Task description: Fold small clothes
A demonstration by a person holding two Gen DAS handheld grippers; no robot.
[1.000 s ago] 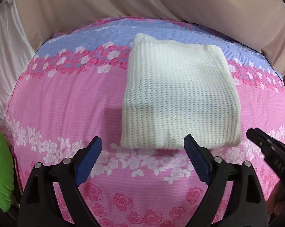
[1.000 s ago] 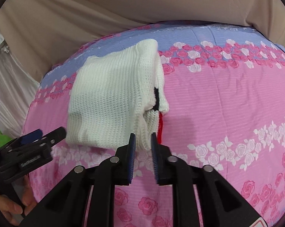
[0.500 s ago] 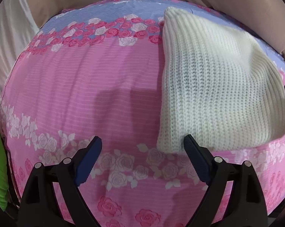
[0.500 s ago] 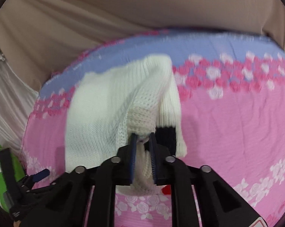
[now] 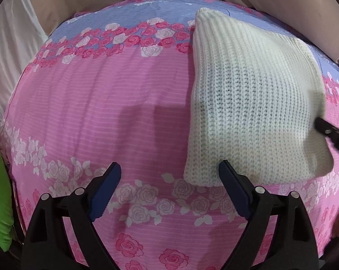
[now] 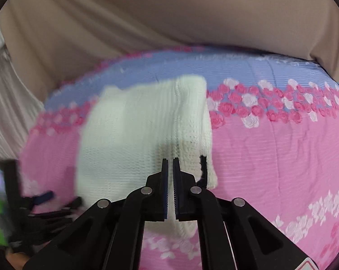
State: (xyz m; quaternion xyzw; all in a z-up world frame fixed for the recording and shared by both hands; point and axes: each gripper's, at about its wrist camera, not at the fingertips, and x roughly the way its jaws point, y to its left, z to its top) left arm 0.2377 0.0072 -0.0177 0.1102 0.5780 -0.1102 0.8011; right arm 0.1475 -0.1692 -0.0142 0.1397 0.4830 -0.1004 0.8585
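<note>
I see the folded cream-white knitted sweater (image 5: 255, 103) lying on the pink bedsheet with printed roses and a blue band (image 5: 115, 103), toward the far side of the bed, its far edge on the blue band; in the left wrist view it lies to the right of my tool. My left gripper (image 5: 168, 185) is spread wide and holds nothing; it hovers above the sheet, and its right blue pad is just beside the near left corner of the sweater. My right gripper (image 6: 170, 180) is pressed almost shut, with only a thin gap between the blue pads; the knit is directly behind and below the tips, but I cannot tell if any fabric is pinched there, because the picture is blurred. A small dark trim (image 6: 202, 166) shows at the right edge of the sweater, so the layers there are not fully tidy. I judge that the folding is nearly finished and the step now is the last adjustment of the right side; the next move calls for tucking the loose edge flat, with the left tool pressing the near corner so the stack does not slide.
</note>
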